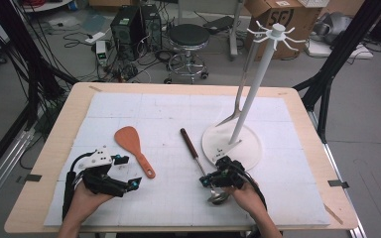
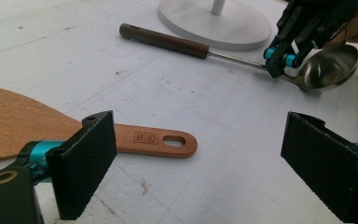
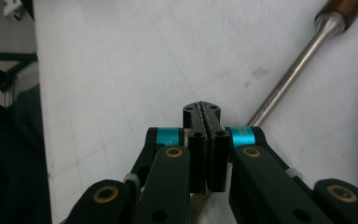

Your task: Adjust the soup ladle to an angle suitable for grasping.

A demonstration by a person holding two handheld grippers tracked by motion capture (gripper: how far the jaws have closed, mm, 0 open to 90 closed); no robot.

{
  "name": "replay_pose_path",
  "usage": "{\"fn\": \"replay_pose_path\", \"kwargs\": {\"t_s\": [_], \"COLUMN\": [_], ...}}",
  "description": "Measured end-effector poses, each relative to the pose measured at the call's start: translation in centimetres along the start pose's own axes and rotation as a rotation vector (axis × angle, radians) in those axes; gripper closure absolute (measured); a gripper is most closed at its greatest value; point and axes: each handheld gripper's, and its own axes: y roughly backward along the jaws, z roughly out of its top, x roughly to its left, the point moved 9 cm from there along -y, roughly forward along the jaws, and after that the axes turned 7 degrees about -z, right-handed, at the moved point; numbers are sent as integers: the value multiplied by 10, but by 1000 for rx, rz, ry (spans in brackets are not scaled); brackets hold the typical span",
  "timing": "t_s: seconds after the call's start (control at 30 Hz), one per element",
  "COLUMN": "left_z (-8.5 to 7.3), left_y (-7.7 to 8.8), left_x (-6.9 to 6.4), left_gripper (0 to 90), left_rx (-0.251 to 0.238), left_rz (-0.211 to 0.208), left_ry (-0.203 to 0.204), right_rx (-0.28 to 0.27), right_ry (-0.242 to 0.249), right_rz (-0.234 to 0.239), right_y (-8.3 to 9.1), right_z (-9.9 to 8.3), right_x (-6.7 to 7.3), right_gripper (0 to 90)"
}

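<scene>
Right tool (image 1: 209, 179): jaws clenched pad against pad, nothing visible between them; it sits at about 5 o'clock on the bench, just above the neck of the ladle where shaft meets bowl — whether it touches the metal cannot be told.
Left tool (image 1: 125, 172): jaws released and standing wide with nothing between them, at about 7 o'clock, pointing toward 3 o'clock.
Steel ladle with dark brown wooden handle (image 1: 194, 151): lies flat on the white foam mat, handle end toward 11 o'clock, round bowl toward 5 o'clock near the right hand (image 1: 245, 194).
Flat orange-brown wooden rice paddle (image 1: 134, 143): lies on the mat just left of centre, blade toward 11 o'clock, handle with its slotted hole toward 5 o'clock — just beyond the left tool, apart from its pads.
White utensil stand with round base and tall pole (image 1: 233, 141): upright at 3 o'clock of the ladle's handle, hooks at the top; a slim grey utensil (image 1: 238, 101) hangs from one.
White foam mat (image 1: 129, 106): covers most of the pale wooden bench (image 1: 64, 116).
</scene>
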Motion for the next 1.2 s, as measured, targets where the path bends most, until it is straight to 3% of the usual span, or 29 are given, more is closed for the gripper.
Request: {"fn": "replay_pose_path", "kwargs": {"t_s": [0.1, 0.27, 0.37, 0.63, 0.9, 1.2], "left_z": [0, 0, 0, 1, 1, 1], "left_y": [0, 0, 0, 0, 1, 0], "left_x": [0, 0, 0, 0, 0, 0], "left_gripper": [109, 109, 109, 109, 109, 109], "left_rx": [2, 0, 0, -3, -5, -4], "left_rz": [-1, 0, 0, -1, -2, -2], "left_ry": [-2, 1, 1, 0, -2, 0], "right_rx": [-33, -77, -99, -94, -81, -76], "right_ry": [-11, -80, -96, -118, -117, -65], "right_rz": [-23, -76, -111, -164, -168, -130], "right_y": [2, 4, 4, -7, -14, -23], "right_z": [7, 13, 16, 21, 22, 27], "right_x": [-3, -21, -29, -42, -43, -34], "right_gripper": [897, 898, 897, 898, 898, 898]}}
